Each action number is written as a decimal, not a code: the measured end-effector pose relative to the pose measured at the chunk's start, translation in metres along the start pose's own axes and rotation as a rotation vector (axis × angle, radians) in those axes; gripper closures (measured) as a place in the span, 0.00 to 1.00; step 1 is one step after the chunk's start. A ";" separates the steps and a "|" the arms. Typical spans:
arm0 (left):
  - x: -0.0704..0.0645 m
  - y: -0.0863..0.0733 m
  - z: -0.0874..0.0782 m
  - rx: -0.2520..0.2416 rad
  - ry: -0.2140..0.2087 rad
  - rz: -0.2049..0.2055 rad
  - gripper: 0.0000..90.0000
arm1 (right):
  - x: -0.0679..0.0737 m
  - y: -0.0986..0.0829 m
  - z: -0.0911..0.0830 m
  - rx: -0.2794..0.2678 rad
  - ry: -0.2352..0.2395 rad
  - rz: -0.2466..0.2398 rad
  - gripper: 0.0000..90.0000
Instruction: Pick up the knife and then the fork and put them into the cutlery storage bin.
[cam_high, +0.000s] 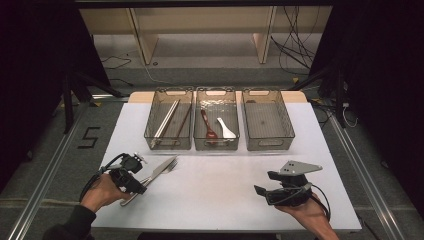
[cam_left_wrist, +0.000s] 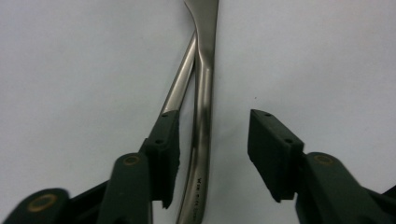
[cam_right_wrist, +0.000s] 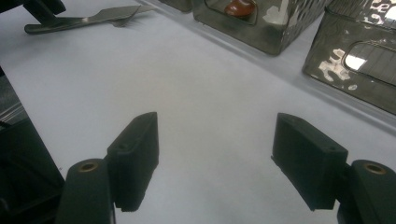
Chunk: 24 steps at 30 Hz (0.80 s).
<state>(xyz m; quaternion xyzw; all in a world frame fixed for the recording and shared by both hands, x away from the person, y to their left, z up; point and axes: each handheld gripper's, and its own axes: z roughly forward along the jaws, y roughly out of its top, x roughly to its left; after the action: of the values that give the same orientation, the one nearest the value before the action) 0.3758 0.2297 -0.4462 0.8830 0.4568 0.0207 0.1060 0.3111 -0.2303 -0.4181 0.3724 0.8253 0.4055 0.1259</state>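
The left gripper (cam_left_wrist: 212, 154) has its jaws wide apart, down over the handles of a knife (cam_left_wrist: 203, 116) and a fork (cam_left_wrist: 180, 84) that lie crossed on the white table (cam_high: 225, 190). Both handles sit between the jaws; the left pad is right by them, though I cannot tell if it touches. The right gripper (cam_right_wrist: 215, 158) is also wide open, holding nothing, well apart at the table's near right. Farther back stand three bins in a row: chopsticks (cam_high: 167, 121) in the left bin (cam_high: 150, 131), a brown spoon (cam_high: 208, 125) and a white spoon (cam_high: 226, 128) in the middle bin (cam_high: 216, 145), and the right bin (cam_high: 287, 127).
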 end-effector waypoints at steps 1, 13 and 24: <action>0.001 0.000 0.001 0.003 -0.007 -0.005 0.51 | 0.000 0.000 0.000 0.000 -0.001 0.000 0.36; 0.003 0.008 0.016 0.039 -0.024 -0.007 0.65 | 0.000 0.000 0.001 0.004 0.001 -0.001 0.36; -0.001 0.011 0.018 0.065 0.034 0.078 0.81 | 0.001 0.000 0.002 0.007 0.003 0.001 0.36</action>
<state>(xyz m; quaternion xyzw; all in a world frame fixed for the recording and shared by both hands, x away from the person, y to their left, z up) 0.3864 0.2193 -0.4615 0.9027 0.4240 0.0251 0.0683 0.3119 -0.2286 -0.4193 0.3726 0.8267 0.4032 0.1232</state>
